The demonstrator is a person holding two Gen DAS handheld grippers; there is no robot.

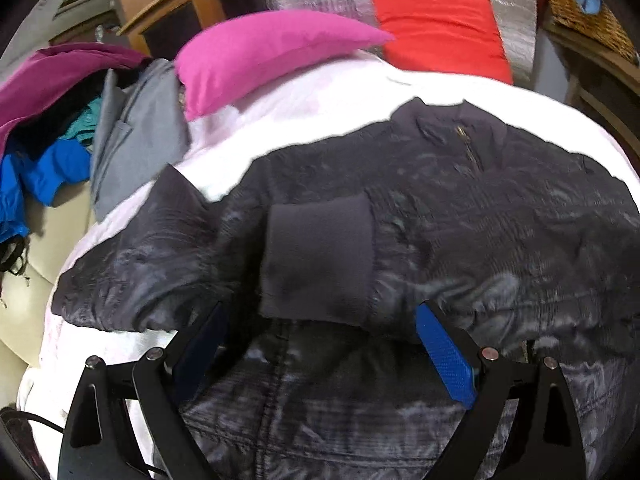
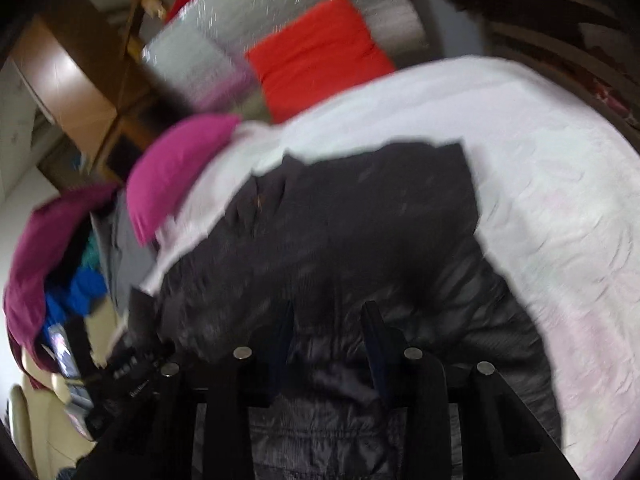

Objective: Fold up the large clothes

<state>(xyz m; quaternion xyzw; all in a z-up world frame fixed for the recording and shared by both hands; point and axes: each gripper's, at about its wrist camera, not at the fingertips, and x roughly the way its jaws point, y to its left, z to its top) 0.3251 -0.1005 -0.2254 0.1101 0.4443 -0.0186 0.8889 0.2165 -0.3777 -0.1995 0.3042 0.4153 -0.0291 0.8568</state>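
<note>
Jacket (image 2: 360, 240) blurred, its hem cut off

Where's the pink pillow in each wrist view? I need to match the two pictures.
Left wrist: pink pillow sits upper left of centre, on the white bedding's far edge.
Right wrist: pink pillow sits at middle left, tilted, beyond the dark jacket.
Shared landmark: the red cushion behind it.

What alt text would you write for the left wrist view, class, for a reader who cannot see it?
A dark jacket lies on a white bed cover, one sleeve cuff folded across its front, above the open left gripper. A pink cushion and red cushion lie behind.
</note>
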